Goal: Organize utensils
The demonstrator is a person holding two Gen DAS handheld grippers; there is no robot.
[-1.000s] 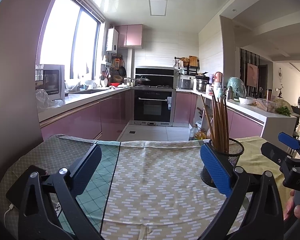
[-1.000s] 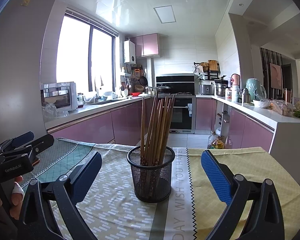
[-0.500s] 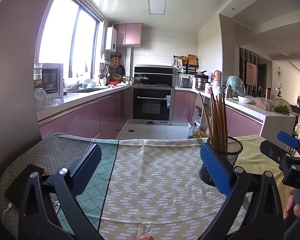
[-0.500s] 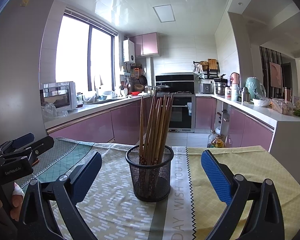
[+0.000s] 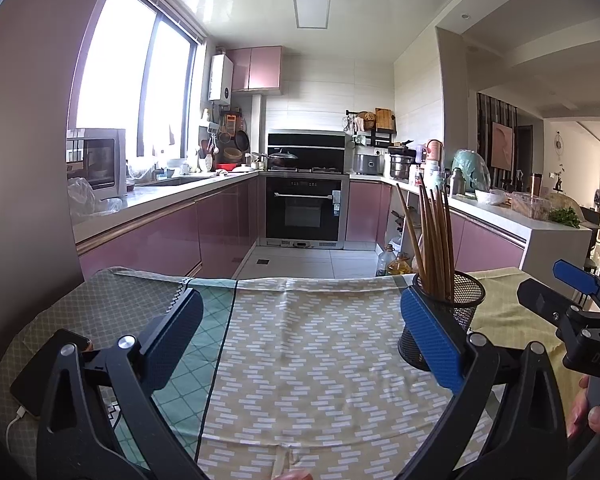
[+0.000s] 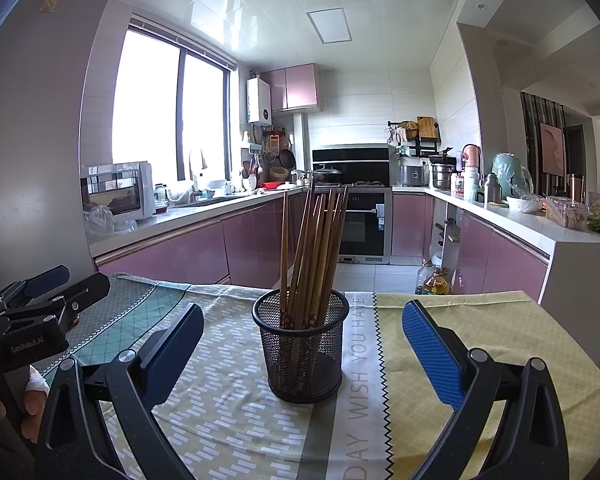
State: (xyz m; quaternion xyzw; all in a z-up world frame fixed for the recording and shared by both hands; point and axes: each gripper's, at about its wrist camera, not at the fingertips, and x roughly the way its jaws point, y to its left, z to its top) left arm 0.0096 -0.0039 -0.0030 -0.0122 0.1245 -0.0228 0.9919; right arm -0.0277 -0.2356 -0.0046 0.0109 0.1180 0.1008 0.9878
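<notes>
Wooden chopsticks (image 6: 314,256) are standing in a black mesh holder (image 6: 302,354) on a patterned tablecloth (image 6: 460,332), sitting between the right gripper's (image 6: 302,344) wide-open blue fingers (image 6: 430,354).

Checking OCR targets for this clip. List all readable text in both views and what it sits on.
"GenRobot.AI": white print on the left gripper body, right wrist view.
"DAS", cut off by the frame edge: on the right gripper body, left wrist view.
"DAY WISH YOU HAVE": printed along the pale stripe of the tablecloth, start cut off.
Stickers on the fridge at top left: too small to read.
Label on the oven door: too blurred to read.
</notes>
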